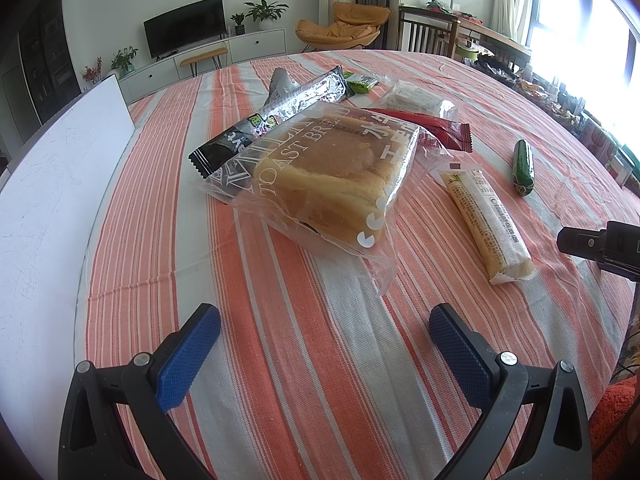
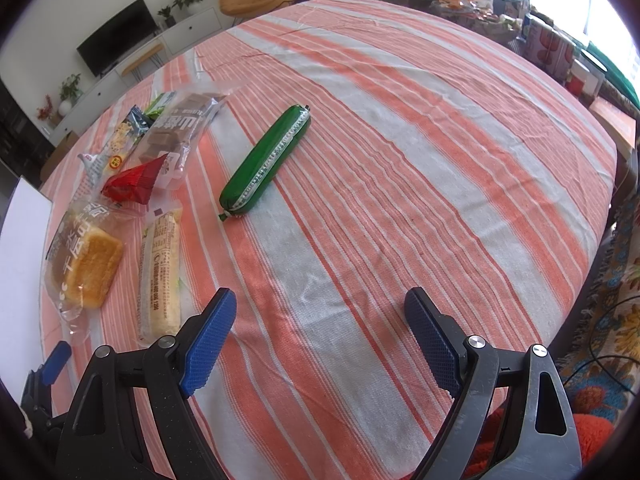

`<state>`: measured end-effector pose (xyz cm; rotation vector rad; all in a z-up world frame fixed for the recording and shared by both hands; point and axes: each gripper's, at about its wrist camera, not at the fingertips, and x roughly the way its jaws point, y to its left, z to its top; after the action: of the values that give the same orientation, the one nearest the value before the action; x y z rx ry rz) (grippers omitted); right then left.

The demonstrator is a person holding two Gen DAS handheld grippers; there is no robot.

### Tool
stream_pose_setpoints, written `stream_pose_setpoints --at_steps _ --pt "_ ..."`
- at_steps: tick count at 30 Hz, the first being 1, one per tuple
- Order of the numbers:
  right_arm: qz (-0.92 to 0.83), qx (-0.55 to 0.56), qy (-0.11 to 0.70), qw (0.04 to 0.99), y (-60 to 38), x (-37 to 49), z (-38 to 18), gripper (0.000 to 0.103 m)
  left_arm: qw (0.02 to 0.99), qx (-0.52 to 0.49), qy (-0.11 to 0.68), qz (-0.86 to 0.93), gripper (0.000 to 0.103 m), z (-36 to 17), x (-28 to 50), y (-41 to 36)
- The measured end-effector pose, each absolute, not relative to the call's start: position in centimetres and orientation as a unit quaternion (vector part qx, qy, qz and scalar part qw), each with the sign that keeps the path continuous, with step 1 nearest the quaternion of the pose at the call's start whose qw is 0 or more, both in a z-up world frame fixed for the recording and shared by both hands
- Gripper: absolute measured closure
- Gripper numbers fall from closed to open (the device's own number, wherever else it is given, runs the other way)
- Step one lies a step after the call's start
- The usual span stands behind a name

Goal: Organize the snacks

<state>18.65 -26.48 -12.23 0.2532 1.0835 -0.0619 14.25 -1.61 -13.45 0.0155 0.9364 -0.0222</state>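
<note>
Both pairs of blue-padded fingers (image 1: 325, 344) (image 2: 320, 328) stand wide apart over bare cloth, holding nothing. Ahead of the left pair lies a clear toast bread bag (image 1: 320, 172) atop other wrappers; a green sausage (image 2: 266, 162) lies alone ahead of the right. The striped tabletop (image 2: 400, 140) fronts a living room with a television (image 1: 186, 26).

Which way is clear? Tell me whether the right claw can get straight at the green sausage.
Probably yes. The right claw stands open over bare striped cloth, and the green sausage lies alone ahead of it, apart from the long yellow packet and the other snacks, with nothing between.
</note>
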Motion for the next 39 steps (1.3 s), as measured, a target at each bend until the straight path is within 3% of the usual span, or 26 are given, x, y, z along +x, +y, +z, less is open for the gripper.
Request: stream_pose_setpoints --at_steps 27,31,39 --pt "-0.029 0.120 0.514 0.849 -26.5 18.6 -12.2 0.014 0.891 0.008 0.453 -0.013 0.000 -13.4 14.3 -1.6" --pt "-0.029 0.123 0.513 0.849 -26.5 18.6 -12.1 0.014 0.862 0.011 0.506 -0.016 0.001 -13.0 15.0 -0.9" --pt "-0.028 0.127 0.512 0.849 -26.6 18.6 -12.1 0.014 0.890 -0.002 0.455 -0.044 0.001 -5.4 16.1 0.9"
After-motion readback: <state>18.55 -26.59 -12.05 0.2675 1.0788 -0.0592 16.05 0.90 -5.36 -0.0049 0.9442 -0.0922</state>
